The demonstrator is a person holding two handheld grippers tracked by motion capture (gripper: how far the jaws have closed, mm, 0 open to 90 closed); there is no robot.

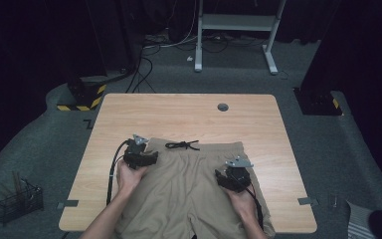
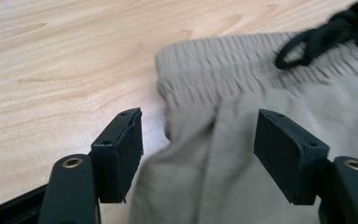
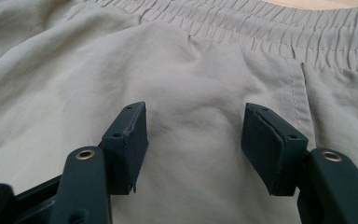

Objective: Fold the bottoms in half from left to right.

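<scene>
Tan shorts [image 1: 189,184] lie flat on the wooden table [image 1: 179,112], waistband towards the far edge, with a black drawstring [image 1: 182,145] tied at its middle. My left gripper [image 1: 148,156] hovers at the waistband's left corner. In the left gripper view the left gripper [image 2: 198,123] stands open, with the shorts' edge [image 2: 242,93] under the gap and the drawstring [image 2: 326,35] at the upper right. My right gripper [image 1: 228,175] is over the shorts' right side. In its own view the right gripper [image 3: 195,116] is open above smooth fabric [image 3: 121,56], just below the gathered waistband [image 3: 261,28].
A cable grommet [image 1: 223,107] sits near the table's far edge. Grey tape marks [image 1: 69,204] lie at the front corners. On the floor are a wire basket [image 1: 17,201] at the left, a yellow-and-black striped base [image 1: 82,97], and a white desk frame [image 1: 236,25] beyond.
</scene>
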